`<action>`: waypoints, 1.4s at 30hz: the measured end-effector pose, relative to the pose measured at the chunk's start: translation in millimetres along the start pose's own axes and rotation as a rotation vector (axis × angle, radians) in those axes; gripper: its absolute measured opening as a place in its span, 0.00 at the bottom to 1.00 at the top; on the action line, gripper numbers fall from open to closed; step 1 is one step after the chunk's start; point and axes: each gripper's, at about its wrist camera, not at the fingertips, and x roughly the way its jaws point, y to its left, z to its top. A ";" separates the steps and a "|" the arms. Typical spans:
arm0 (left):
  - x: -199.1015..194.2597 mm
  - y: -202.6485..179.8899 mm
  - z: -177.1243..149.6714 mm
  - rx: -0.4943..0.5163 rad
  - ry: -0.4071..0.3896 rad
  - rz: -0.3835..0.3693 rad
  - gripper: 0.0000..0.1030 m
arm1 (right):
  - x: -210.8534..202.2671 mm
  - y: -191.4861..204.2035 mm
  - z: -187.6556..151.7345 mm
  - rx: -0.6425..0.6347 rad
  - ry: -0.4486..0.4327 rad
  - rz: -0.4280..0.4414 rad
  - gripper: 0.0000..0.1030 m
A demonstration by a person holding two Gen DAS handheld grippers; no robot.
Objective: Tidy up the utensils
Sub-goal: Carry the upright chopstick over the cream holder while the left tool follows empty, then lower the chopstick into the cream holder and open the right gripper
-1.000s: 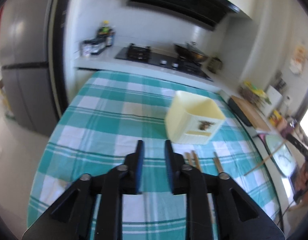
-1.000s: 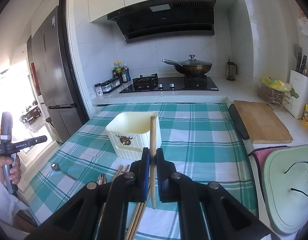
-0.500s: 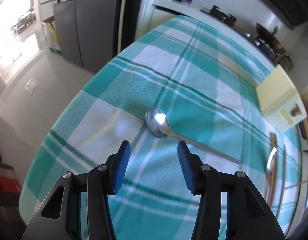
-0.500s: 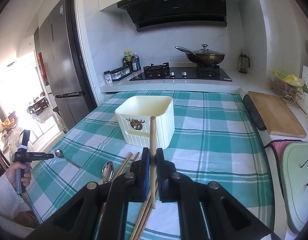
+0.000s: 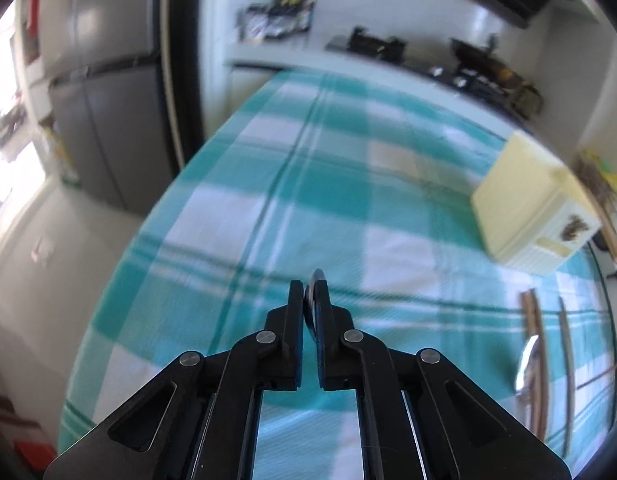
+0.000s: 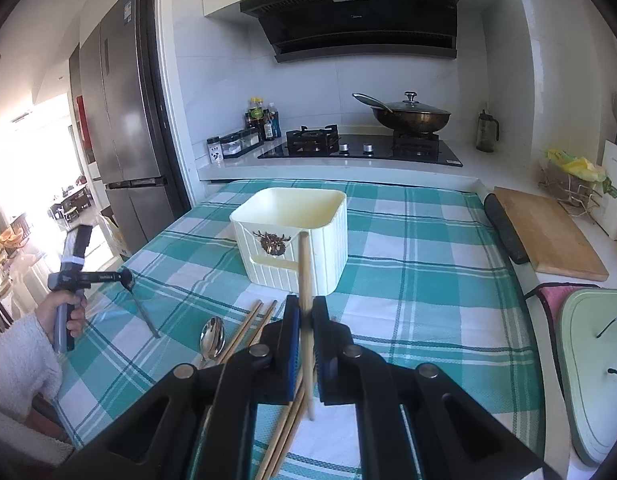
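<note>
I see woven checked tablecloth [image 6: 428, 280], matt ribbed plastic holder [image 6: 292, 240], bare pale wood chopstick [image 6: 304, 280] in my grip, glossy metal spoon [image 6: 211, 336] (mirror-bright), matt wooden cutting board [image 6: 548, 232].

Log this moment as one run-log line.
left gripper: shut on spoon, lifted | right gripper: shut on chopstick | holder: empty | second spoon: on cloth

Teal-and-white checked tablecloth [image 6: 420, 280] under everything I see. Far side: black gas hob [image 6: 360, 148] with lidded wok [image 6: 408, 114] on right burner, range hood [image 6: 364, 20] above. Sauce bottles [image 6: 262, 120] and spice jars [image 6: 232, 146] left of hob. Grey fridge [image 6: 120, 112] far left. Wooden cutting board [image 6: 548, 236] right, knife block [image 6: 616, 184] beyond it. Pale green lid [image 6: 588, 368] near right.
</note>
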 end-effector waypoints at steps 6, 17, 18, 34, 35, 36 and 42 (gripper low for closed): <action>-62.5 -61.8 38.4 0.181 -0.150 -0.039 0.02 | 13.4 -1.4 11.7 0.013 0.008 0.015 0.06; -132.8 -141.5 130.9 0.322 -0.360 -0.089 0.02 | 10.2 -10.7 90.0 0.054 -0.123 0.030 0.06; -134.0 -148.1 139.0 0.325 -0.383 -0.084 0.02 | 7.9 -9.3 101.7 0.051 -0.153 0.032 0.06; 44.4 -251.9 160.2 0.501 -0.105 -0.109 0.02 | 196.6 -29.5 166.1 0.082 0.187 0.036 0.06; 56.4 -251.2 157.6 0.490 -0.073 -0.121 0.03 | 209.8 -31.6 163.3 0.086 0.223 0.044 0.06; 64.3 -252.0 155.1 0.480 -0.054 -0.126 0.03 | 220.5 -34.4 160.4 0.095 0.246 0.042 0.06; 89.8 -247.4 150.6 0.384 0.009 -0.177 0.20 | 247.6 -40.6 153.9 0.114 0.224 0.024 0.10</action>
